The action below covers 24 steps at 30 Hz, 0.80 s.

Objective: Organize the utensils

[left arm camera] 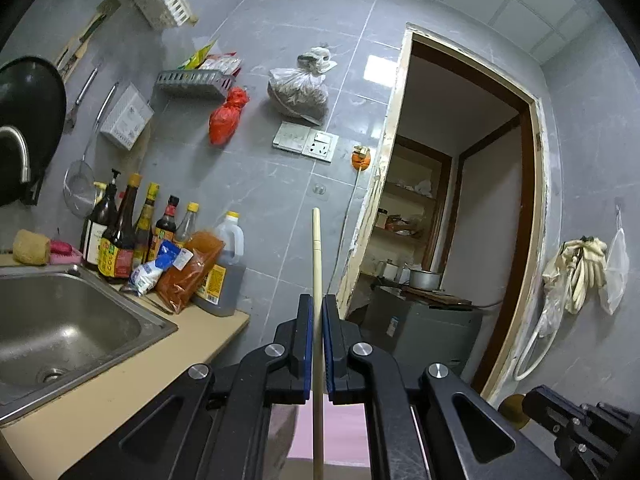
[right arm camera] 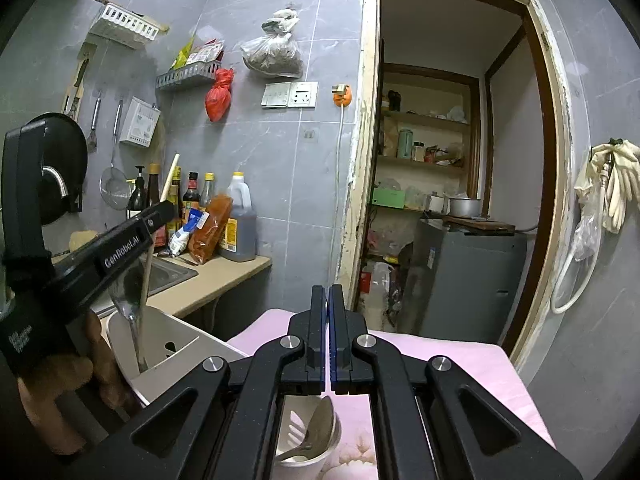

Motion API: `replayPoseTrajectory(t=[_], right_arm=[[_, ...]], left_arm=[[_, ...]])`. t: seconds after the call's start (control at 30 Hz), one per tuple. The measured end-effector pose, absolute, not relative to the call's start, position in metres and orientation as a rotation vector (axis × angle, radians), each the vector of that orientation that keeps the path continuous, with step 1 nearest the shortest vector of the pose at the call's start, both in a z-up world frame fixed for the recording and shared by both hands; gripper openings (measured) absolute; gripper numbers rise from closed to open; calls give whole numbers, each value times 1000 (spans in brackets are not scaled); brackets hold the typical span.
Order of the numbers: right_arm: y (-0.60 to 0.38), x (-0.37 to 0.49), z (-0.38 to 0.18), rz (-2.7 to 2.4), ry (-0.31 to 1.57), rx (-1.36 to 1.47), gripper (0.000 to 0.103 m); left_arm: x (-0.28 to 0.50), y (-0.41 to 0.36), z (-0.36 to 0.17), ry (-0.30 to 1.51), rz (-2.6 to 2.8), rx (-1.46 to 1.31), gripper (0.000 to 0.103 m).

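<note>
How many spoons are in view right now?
2. One spoon stands bowl-up in the white holder at left; a second spoon lies in the white cup under the right hand-held gripper. More may be hidden inside either.

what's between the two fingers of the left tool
A pale wooden chopstick, clamped upright between the left tool's blue pads; the left wrist view shows it running from below the fingers to well above them.

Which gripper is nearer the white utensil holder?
Left. The left gripper holds a chopstick above the white utensil holder; the right gripper, shut and empty, sits off to its side.
</note>
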State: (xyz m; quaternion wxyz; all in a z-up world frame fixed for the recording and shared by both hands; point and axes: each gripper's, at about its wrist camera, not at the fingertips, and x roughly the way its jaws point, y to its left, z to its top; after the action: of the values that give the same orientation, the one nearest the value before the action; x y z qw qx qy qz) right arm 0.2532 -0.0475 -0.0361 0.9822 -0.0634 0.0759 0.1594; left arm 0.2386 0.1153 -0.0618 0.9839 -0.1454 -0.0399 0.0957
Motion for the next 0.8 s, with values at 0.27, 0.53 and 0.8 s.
replayPoseTrajectory(t=[0.27,0.53,0.8], right_arm=[[-46,251,-44,338,139,-137,1],[-47,246,-51,396,171,-137,2],[-54,248,-50,427,228,-102,3]], left_arm=[[231,99,-66,-89,175,-193,5],[219,101,-74,-7,150,-177,5],[210,109,-69,153,104,-196,20]])
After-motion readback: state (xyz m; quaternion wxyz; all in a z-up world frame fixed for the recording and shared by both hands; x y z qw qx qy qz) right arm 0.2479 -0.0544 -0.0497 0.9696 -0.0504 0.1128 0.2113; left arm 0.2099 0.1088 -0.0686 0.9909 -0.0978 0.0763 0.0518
